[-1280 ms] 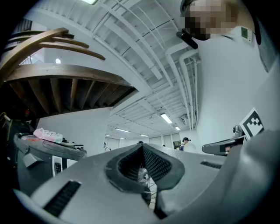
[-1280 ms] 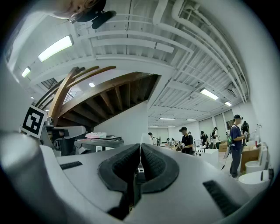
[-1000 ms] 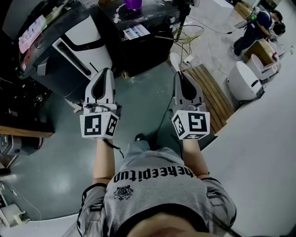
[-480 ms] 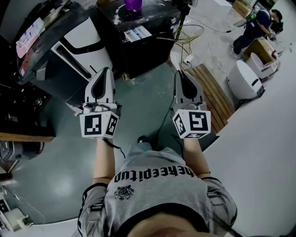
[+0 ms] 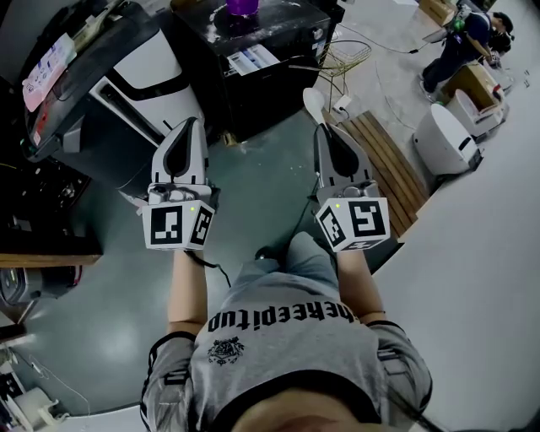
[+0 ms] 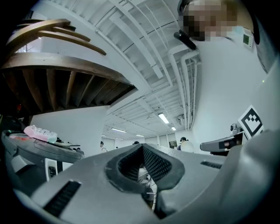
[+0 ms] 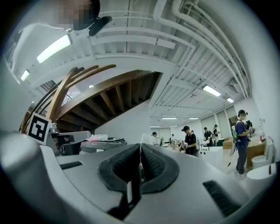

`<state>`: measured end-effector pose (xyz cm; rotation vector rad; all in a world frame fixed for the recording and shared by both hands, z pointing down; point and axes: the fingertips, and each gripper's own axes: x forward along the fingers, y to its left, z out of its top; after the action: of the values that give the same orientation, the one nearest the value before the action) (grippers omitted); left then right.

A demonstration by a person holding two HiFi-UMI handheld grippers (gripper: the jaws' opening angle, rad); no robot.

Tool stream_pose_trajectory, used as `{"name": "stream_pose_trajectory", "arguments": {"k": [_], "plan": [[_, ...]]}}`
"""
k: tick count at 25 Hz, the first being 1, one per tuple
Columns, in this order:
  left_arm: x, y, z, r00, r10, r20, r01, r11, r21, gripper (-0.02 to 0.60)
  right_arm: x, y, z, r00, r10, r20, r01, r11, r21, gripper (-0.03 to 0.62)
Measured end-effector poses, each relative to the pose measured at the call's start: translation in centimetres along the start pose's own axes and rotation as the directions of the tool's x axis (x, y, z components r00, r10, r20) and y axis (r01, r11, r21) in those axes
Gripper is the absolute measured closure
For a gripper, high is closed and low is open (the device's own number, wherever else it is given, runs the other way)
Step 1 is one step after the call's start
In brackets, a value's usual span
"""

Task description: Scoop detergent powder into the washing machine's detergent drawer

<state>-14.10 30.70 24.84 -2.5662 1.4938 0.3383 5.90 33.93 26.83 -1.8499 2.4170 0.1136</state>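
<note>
Left tool (image 5: 187, 126) was closed on nothing. Right tool (image 5: 326, 131) pinched a white scoop (image 5: 313, 101) by its handle. The washer (image 5: 148, 72) stood ahead-left, its drawer indistinguishable. A purple tub (image 5: 242, 7) sat on the black bench (image 5: 270, 51) beyond. Best approach, I judged: hold the scoop level and fill it at the tub first.

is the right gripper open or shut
Shut: the right gripper pinches the scoop by its thin white handle between its fingers; the bowl shows past the tips in the head view.

L gripper (image 5: 186, 128) & R gripper (image 5: 325, 133) side by side over grey floor (image 5: 253, 181), white scoop (image 5: 314, 101) sticking out at R tip.
</note>
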Motion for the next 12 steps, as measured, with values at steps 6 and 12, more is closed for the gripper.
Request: {"name": "stream_pose_trajectory", "arguments": {"k": [6,12], "plan": [[1.1,1.2,-0.5,1.000,-0.007,-0.003,0.007,1.000,-0.010,0.578,1.8,-0.6,-0.4,0.999,-0.030,-0.031,0.030,1.000,0.004,0.588],[3.3,2.9,-1.1,1.000,0.009,0.007,-0.009,1.000,-0.006,0.578,4.5,-1.3,-0.7,0.999,-0.026,-0.029,0.026,1.000,0.006,0.588]]}}
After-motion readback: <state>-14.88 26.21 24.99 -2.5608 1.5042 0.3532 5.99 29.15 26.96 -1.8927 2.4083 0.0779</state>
